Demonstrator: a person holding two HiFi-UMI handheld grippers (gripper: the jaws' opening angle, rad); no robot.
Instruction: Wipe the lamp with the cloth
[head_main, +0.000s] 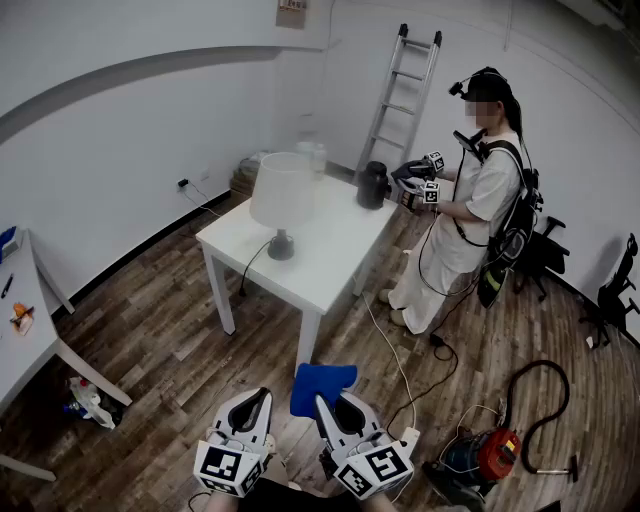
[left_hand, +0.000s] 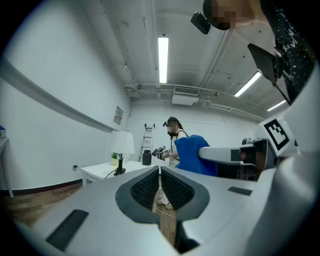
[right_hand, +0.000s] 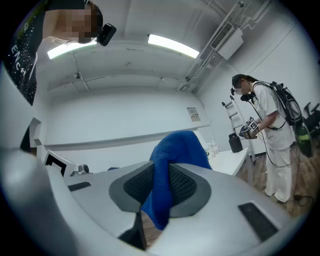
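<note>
- A white-walled room with a brown wood-plank floor (head_main: 170, 340); a square white table (head_main: 335, 250) with a smooth matte top stands near the middle.
- The lamp (head_main: 283, 195) stands upright on the left part of that table: a pale drum shade on a short dark stem and round dark base, with its black cord (head_main: 250, 268) trailing over the table edge.
- The right gripper (right_hand: 160, 190) is clamped on the cloth (head_main: 322, 385), a blue, nubby fabric pinched between the ribbed black pads and standing up above them in a soft fold.
- The left gripper (left_hand: 160, 187) has its jaws pressed together with nothing between them; it is just left of the right one.
- Both grippers hang low over the floor, well apart from the lamp, with the table's near corner between.
- A second person (head_main: 470, 200) in light clothes stands at the table's far right side, holding 2 marker-cube grippers (head_main: 420, 180) beside a dark cylindrical jug (head_main: 372, 185).
- An aluminium ladder (head_main: 405, 85) leans on the back wall.
- A red vacuum cleaner (head_main: 495, 455) with a looping black hose sits on the floor at right, and a white cable (head_main: 390, 350) snakes across the planks.
</note>
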